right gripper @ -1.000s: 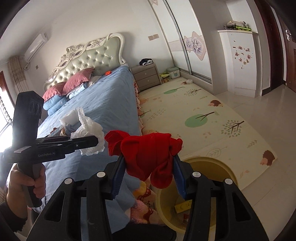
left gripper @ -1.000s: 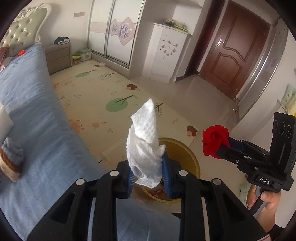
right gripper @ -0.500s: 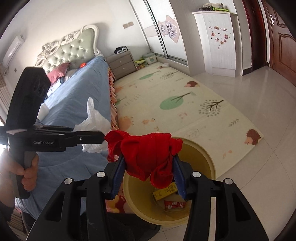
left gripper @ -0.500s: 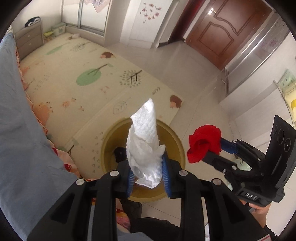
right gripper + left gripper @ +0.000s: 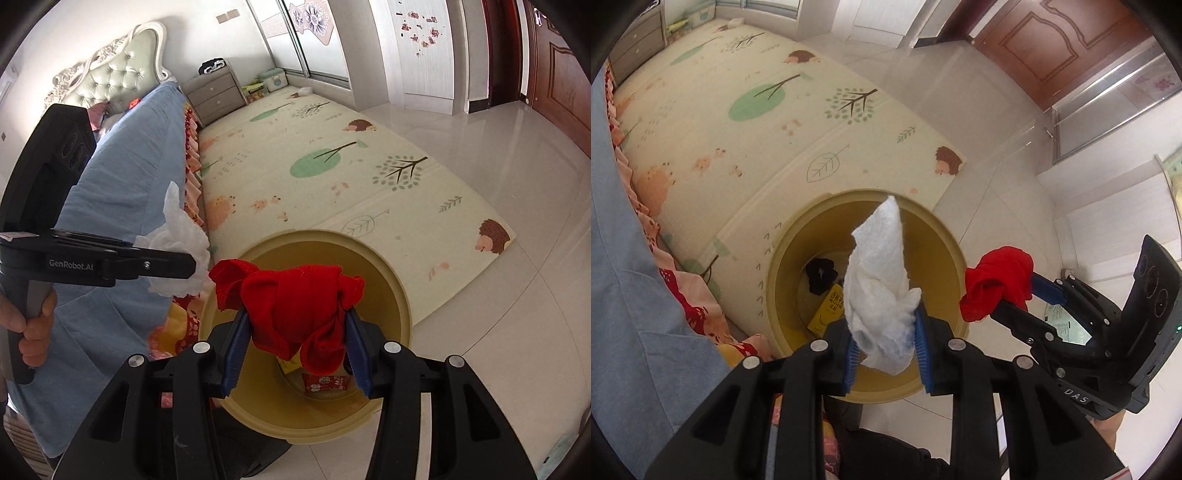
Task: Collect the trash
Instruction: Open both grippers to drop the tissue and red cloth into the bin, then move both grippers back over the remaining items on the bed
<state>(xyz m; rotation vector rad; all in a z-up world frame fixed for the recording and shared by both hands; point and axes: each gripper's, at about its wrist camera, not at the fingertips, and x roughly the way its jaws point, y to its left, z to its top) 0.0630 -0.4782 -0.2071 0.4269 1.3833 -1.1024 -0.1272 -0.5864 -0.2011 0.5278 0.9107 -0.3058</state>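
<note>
Crumpled white tissue (image 5: 882, 280) clamped between the pads of the left gripper (image 5: 884, 338), long axis running up the frame from the jaws, tip over the far rim of the yellow bin (image 5: 945, 240). Directly beyond and below: the bin's open mouth, lower centre of the left view, holding a black scrap (image 5: 820, 274) and a yellow packet (image 5: 829, 308). Red cloth (image 5: 291, 308) pinched in the right gripper (image 5: 293, 349), bunched across the jaws, hanging over the same opening in the right view, bin rim (image 5: 400, 291) ringing it. Both loads look placed for a drop; judging by the left view, the red cloth sits nearer the bin's right edge, the tissue more central. Left of the bin, close: blue bedspread (image 5: 129, 177) and its patterned frill. Upper frame: play mat (image 5: 768, 122). Right: bare tile floor (image 5: 517, 295), open room.
</note>
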